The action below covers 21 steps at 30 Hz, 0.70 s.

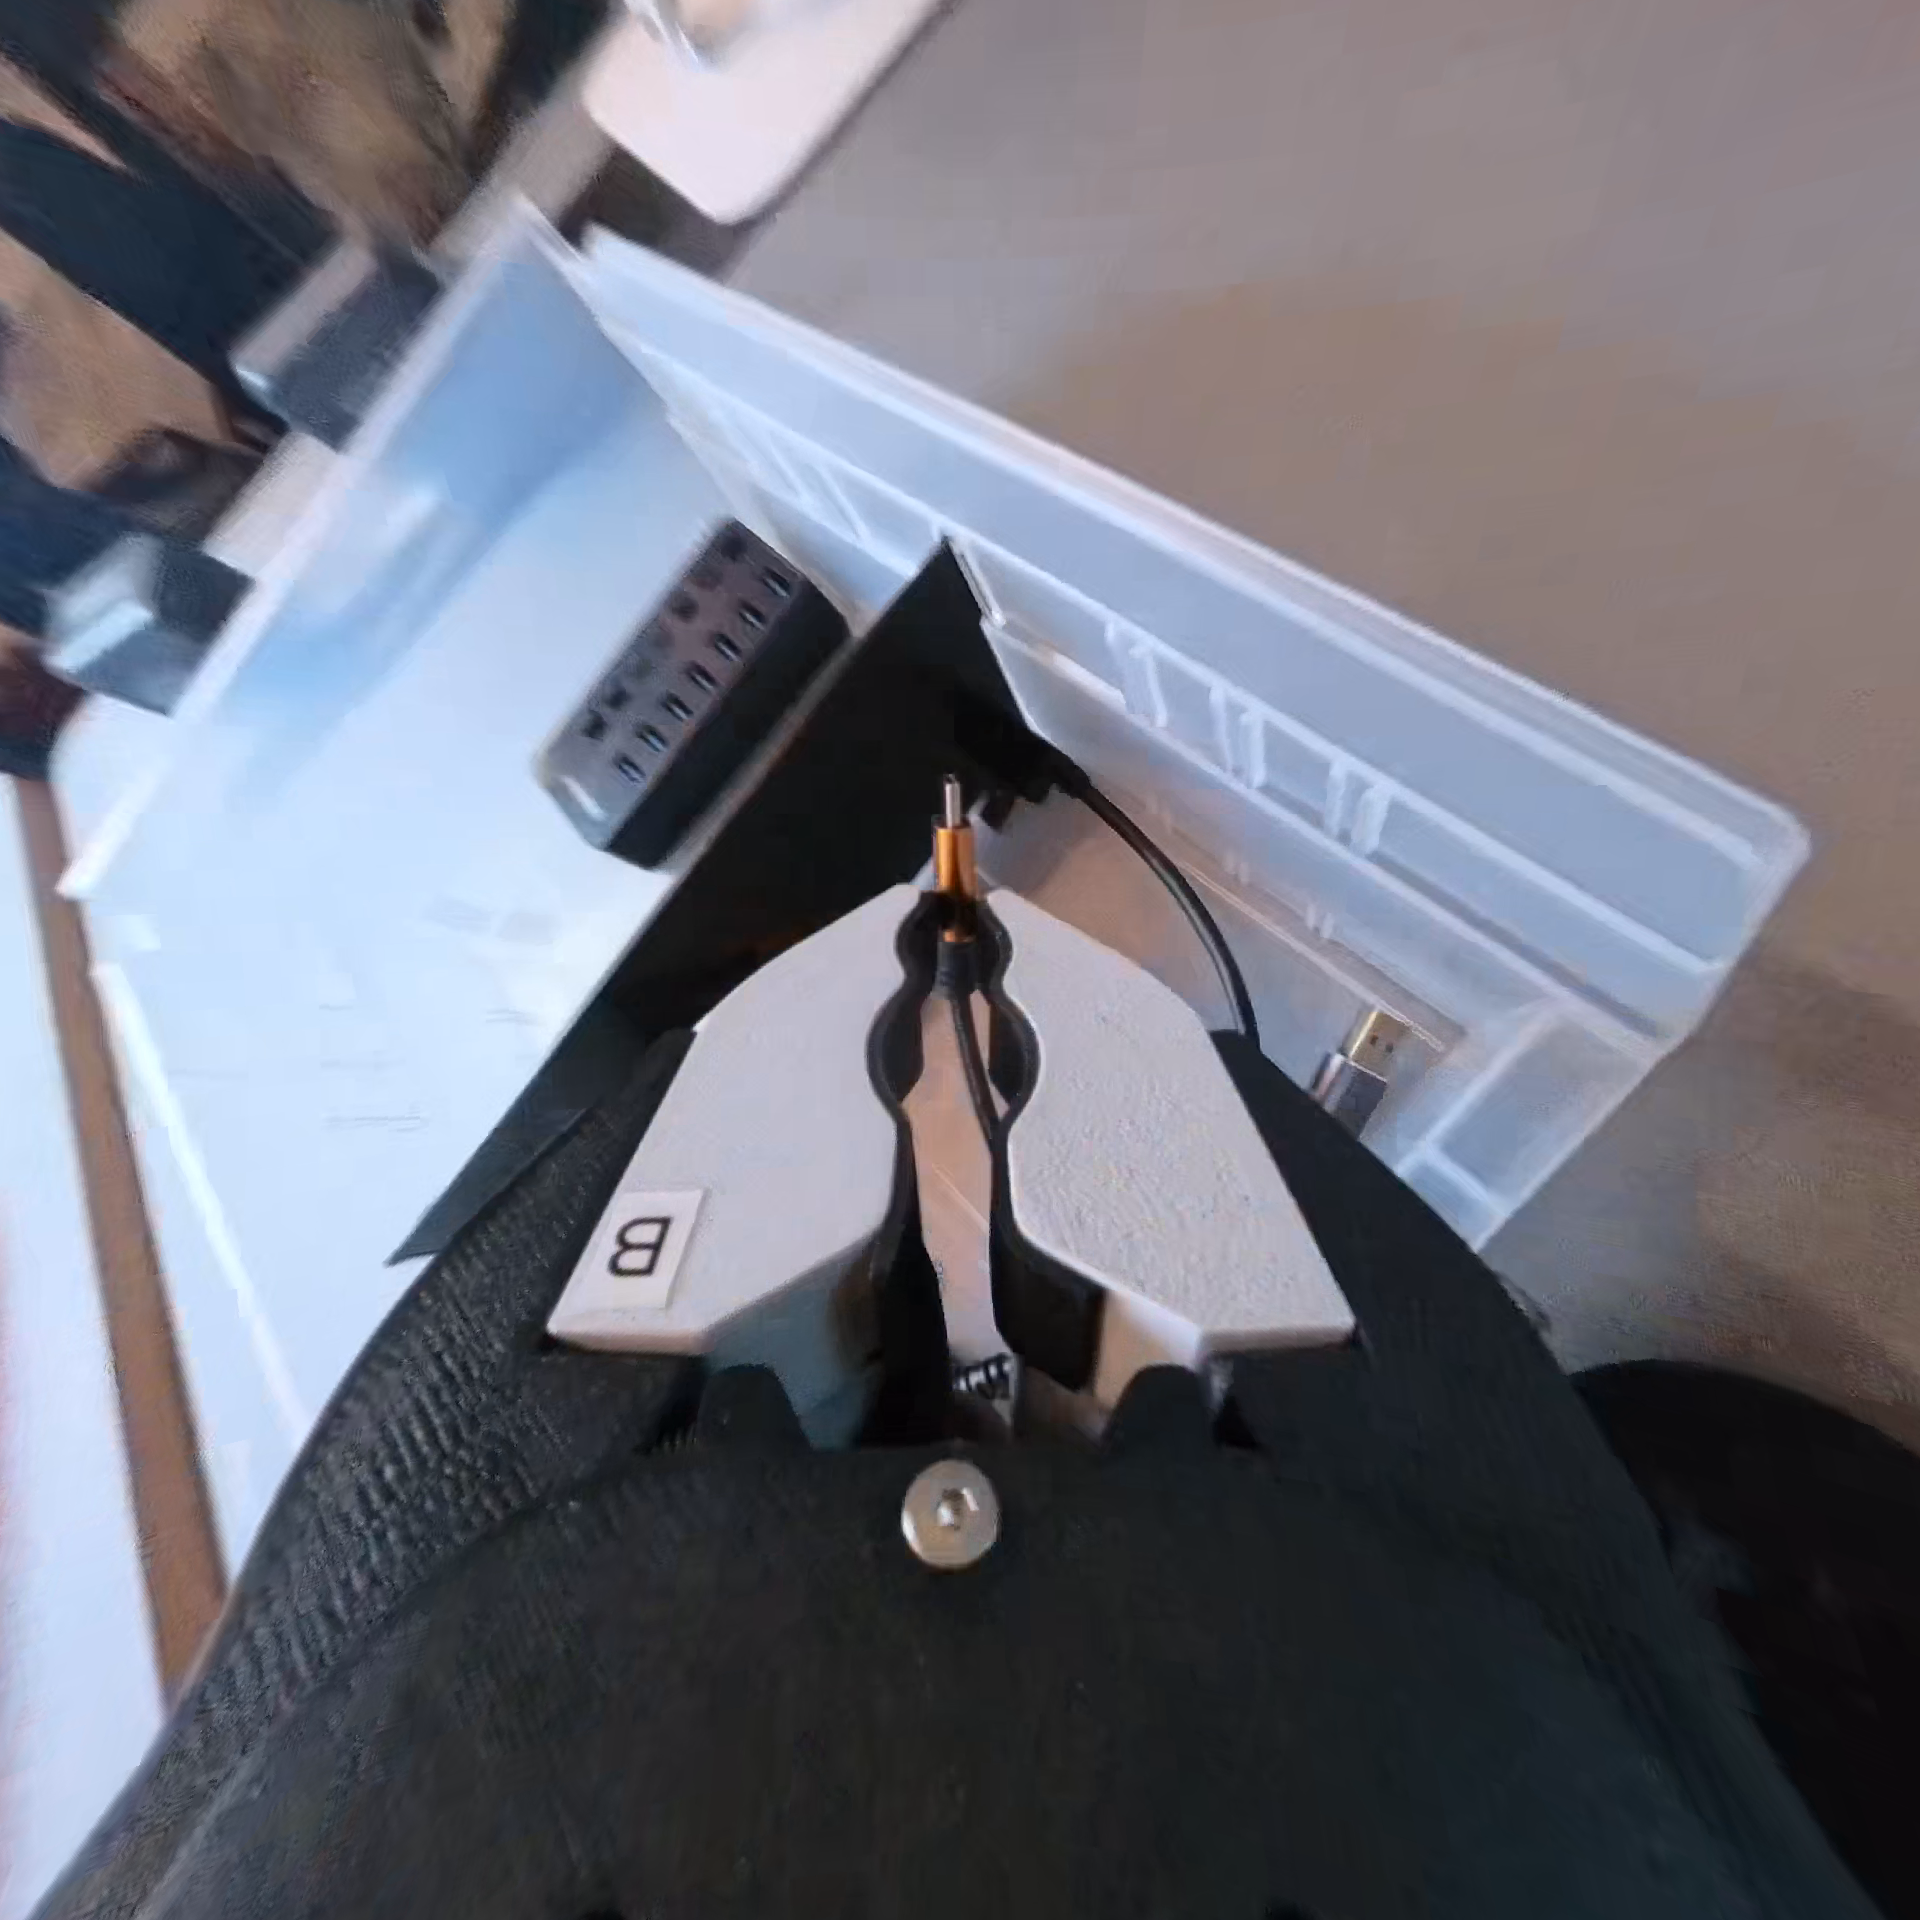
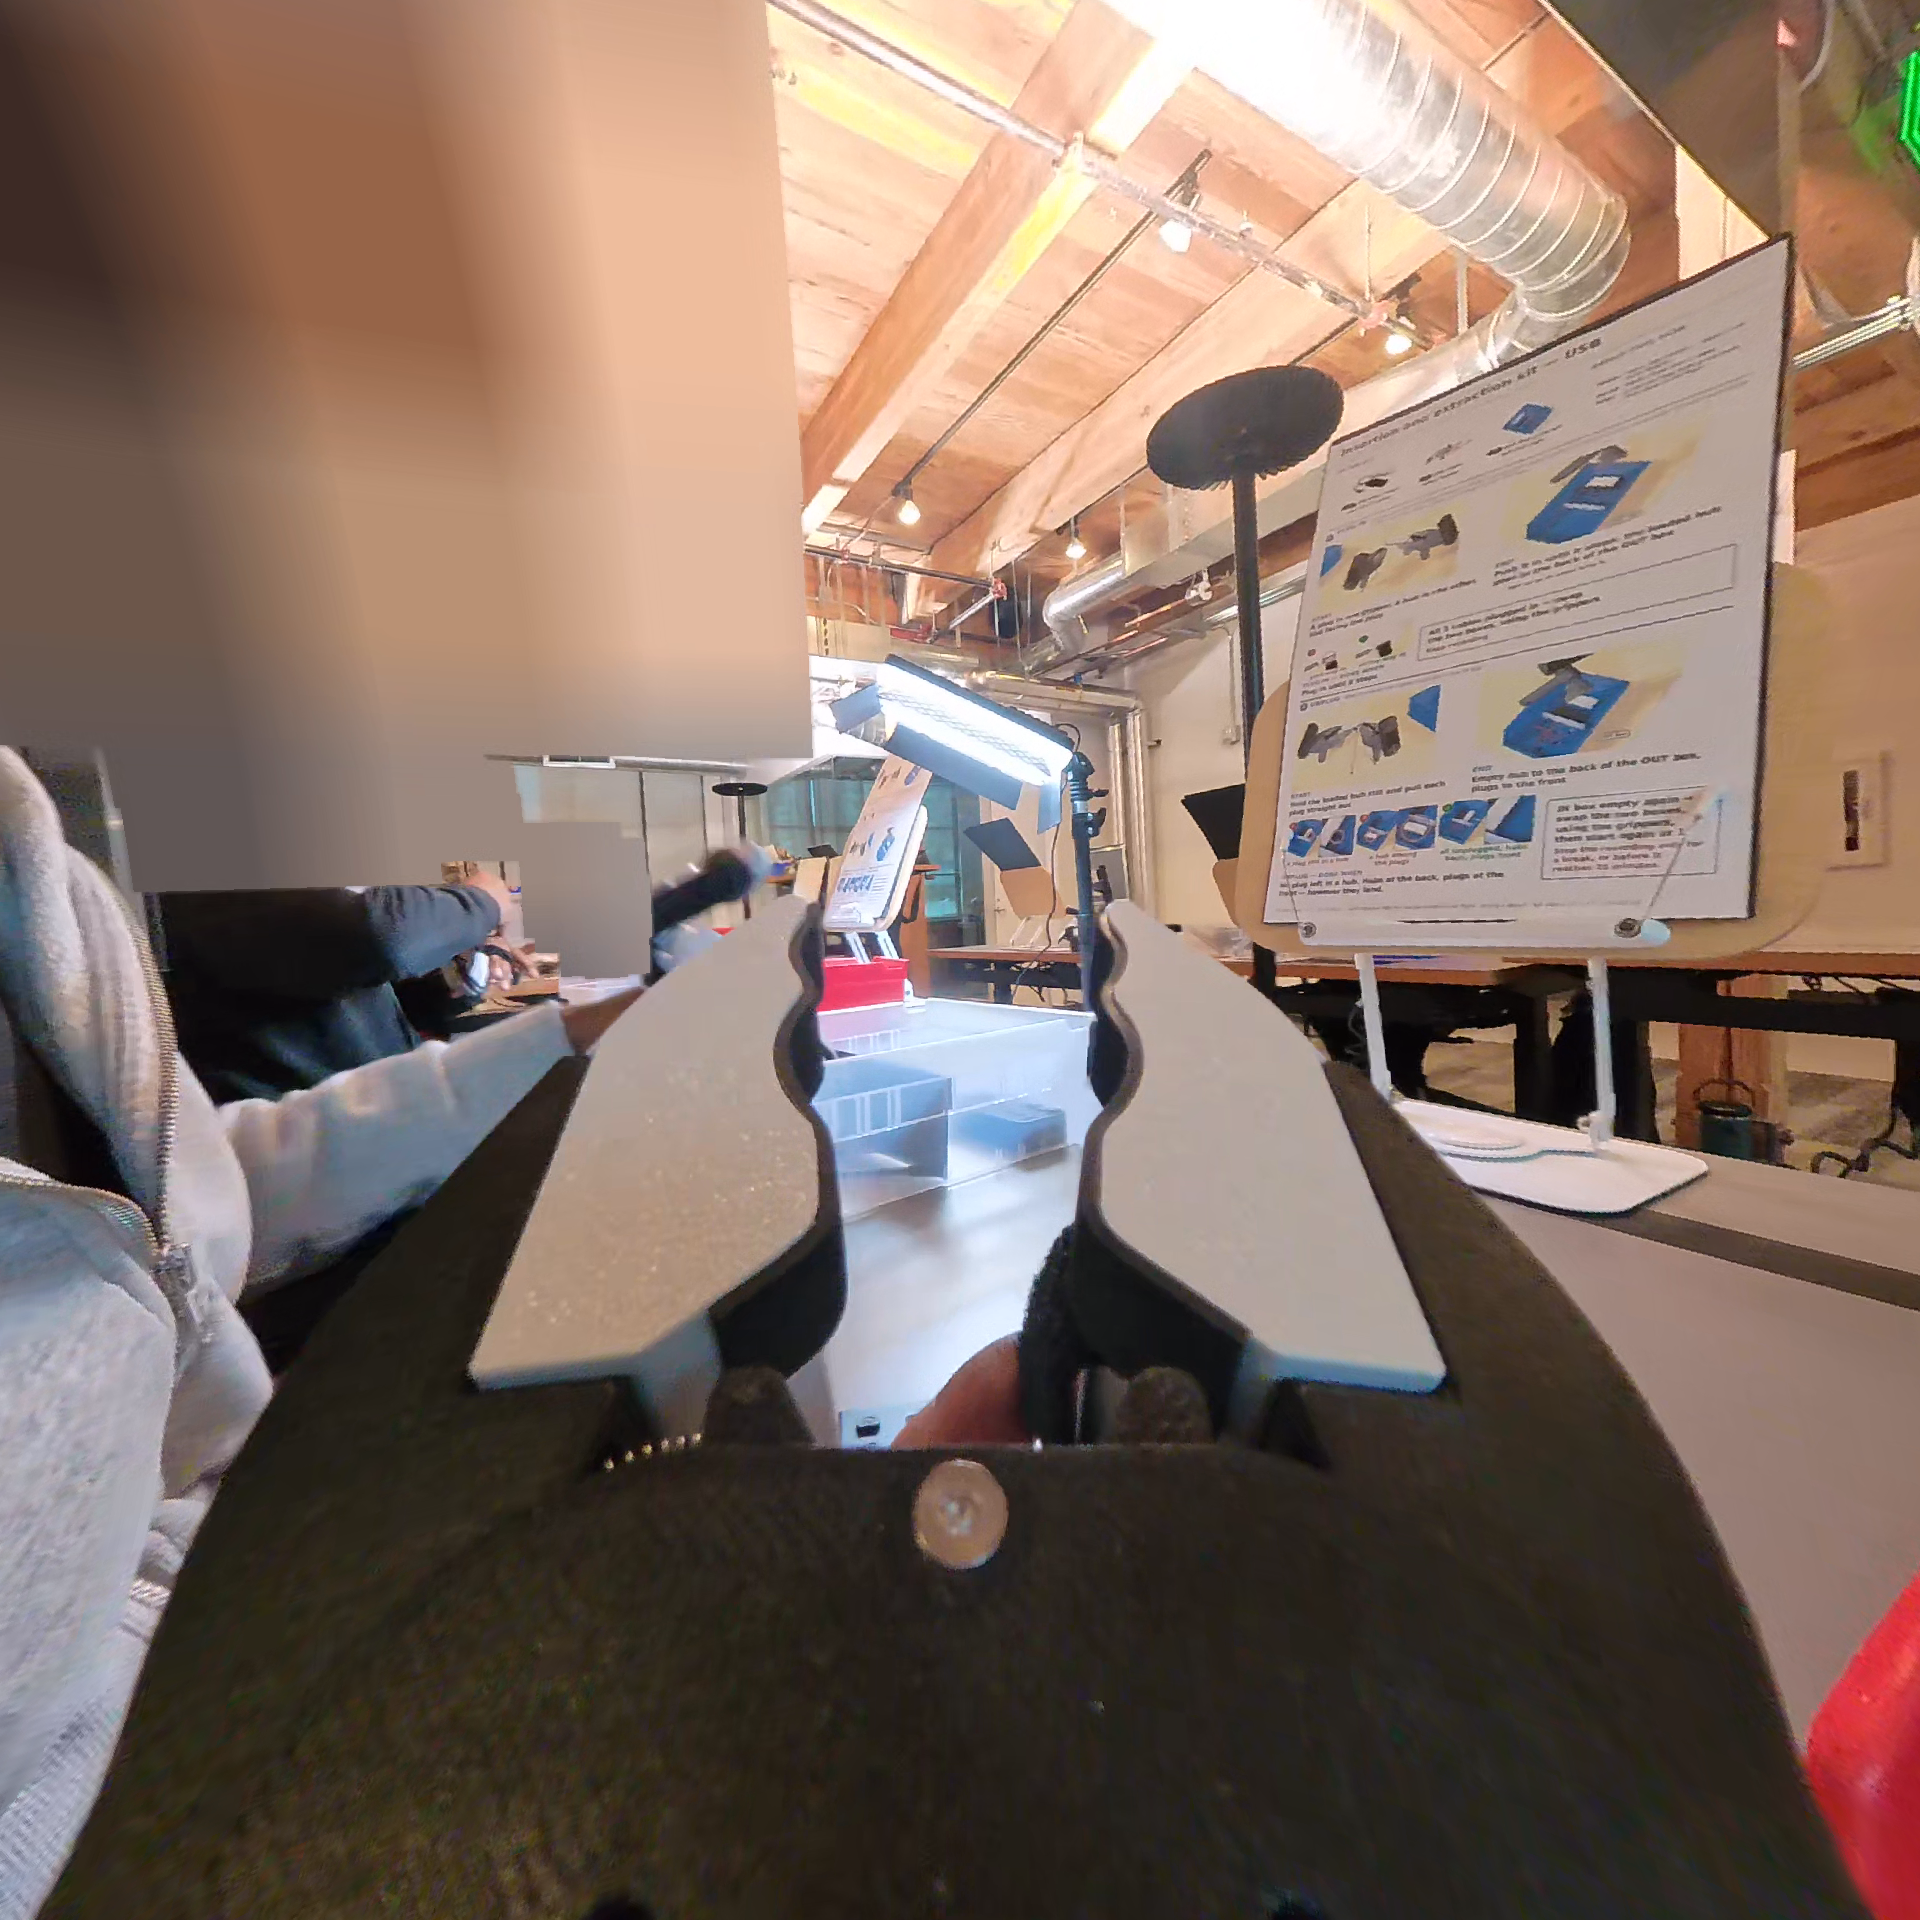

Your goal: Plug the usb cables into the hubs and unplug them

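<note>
In the left wrist view my left gripper (image 1: 951,909) is shut on an orange-collared USB plug (image 1: 950,862) whose metal tip points forward. Its thin black cable (image 1: 1195,904) loops back to the right. A black multi-port hub (image 1: 691,707) lies ahead to the left in a clear plastic box (image 1: 1299,665). A second, grey-and-gold plug (image 1: 1361,1060) lies in the box's near right corner. In the right wrist view my right gripper (image 2: 951,977) is open and empty, raised and pointing across the room. Clear boxes (image 2: 935,1081) stand far ahead, one with a dark hub (image 2: 1013,1124).
A black triangular sheet (image 1: 831,821) lies under the left gripper's tip. An instruction sheet on a white stand (image 2: 1527,623) is at the right on the grey table (image 2: 1714,1309). A person's grey sleeve (image 2: 343,1122) is at the left. Something red (image 2: 1870,1714) is at the lower right. Tip to tip, the grippers are about 40 cm apart. The black multi-port hub (image 1: 691,707) is about 15 cm from my left fingertips and 50 cm from my right.
</note>
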Motion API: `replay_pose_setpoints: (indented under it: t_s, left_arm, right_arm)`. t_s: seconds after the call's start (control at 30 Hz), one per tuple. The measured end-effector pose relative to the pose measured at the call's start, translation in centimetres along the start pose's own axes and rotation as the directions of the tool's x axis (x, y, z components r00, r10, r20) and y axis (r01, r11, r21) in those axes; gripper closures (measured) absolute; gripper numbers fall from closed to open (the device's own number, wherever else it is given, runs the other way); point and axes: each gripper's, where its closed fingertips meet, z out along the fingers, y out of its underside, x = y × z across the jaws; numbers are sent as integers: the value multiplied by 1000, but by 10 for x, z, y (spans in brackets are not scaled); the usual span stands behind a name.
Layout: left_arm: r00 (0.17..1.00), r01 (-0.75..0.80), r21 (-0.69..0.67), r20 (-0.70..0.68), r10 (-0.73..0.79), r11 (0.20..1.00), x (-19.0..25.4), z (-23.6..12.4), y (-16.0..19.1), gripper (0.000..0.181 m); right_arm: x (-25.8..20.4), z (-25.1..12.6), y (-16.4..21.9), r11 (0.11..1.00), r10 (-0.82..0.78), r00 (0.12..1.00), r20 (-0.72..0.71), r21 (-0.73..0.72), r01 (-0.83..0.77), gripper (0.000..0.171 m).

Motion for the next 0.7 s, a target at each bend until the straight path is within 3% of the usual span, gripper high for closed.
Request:
replay_pose_setpoints:
  t_s: [0.03, 0.17, 0.37, 0.43, 0.5, 0.57, 0.7]
  left_arm:
    - [997, -21, 83, 73, 15, 996, -6, -16, -12, 174]
    - [928, -179, 408, 371, 17, 895, -15, -95, -61, 174]
    - [755, -456, 617, 650, -88, 642, 14, -196, -109, 175]
    - [751, -504, 676, 651, -115, 537, 29, -223, -122, 175]
    - [805, -492, 749, 586, -97, 443, 51, -236, -134, 175]
    - [857, -467, 788, 515, -12, 402, 79, -233, -144, 174]
    - [868, -493, 782, 473, 151, 382, 137, -203, -149, 174]
  right_arm:
    - [1, 1, 1, 1000, -11, 1000, -12, -6, 11, 122]
    - [-3, 7, 8, 994, -89, 994, -56, -76, 85, 123]
    - [-25, 26, 1, 977, -176, 983, -50, -133, 168, 134]
    - [-35, 30, -3, 969, -207, 978, -31, -143, 201, 137]
    - [-44, 32, -11, 967, -219, 976, -7, -134, 216, 139]
    - [-54, 35, -19, 970, -214, 977, 16, -114, 214, 143]
    - [-74, 41, -26, 975, -173, 981, 87, -126, 183, 146]
